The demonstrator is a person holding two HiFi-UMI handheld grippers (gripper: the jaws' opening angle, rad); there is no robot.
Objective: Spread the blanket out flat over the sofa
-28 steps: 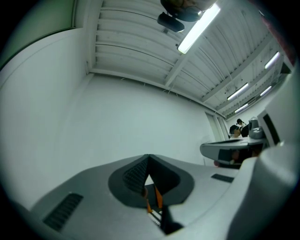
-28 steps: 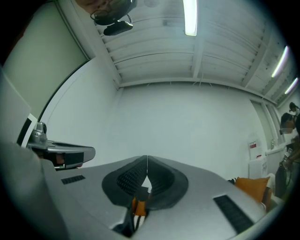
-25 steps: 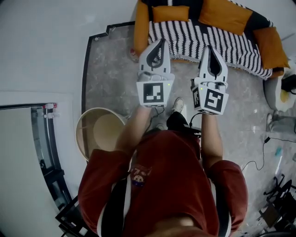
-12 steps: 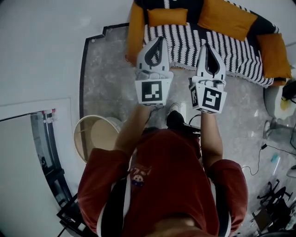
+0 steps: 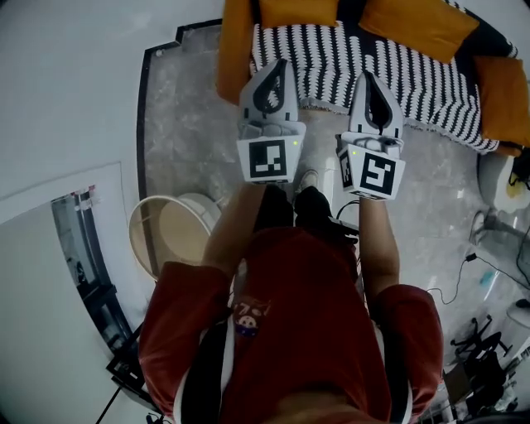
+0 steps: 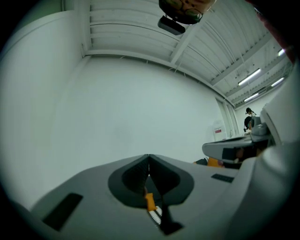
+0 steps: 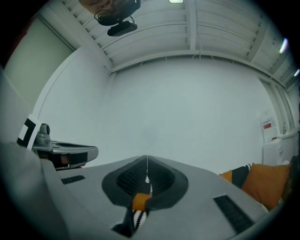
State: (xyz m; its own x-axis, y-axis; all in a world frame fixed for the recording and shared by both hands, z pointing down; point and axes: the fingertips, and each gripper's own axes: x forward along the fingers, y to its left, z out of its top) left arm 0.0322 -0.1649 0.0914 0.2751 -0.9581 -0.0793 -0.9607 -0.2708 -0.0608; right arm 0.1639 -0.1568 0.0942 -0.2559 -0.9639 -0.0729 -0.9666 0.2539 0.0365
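Black-and-white striped blanket (image 5: 397, 70) lies across the seat of the orange sofa (image 5: 234, 58), with its front edge at the seat front. Orange cushions (image 5: 414, 25) sit behind it. Left claw (image 5: 279, 68) and right claw (image 5: 370, 79) are held side by side in the air before the sofa, apart from each other and clear of the blanket. Both claws are closed, jaws meeting tip to tip, nothing gripped. Grey marbled floor (image 5: 186, 124) lies in front. A round beige tub (image 5: 170, 236) stands at the person's left.
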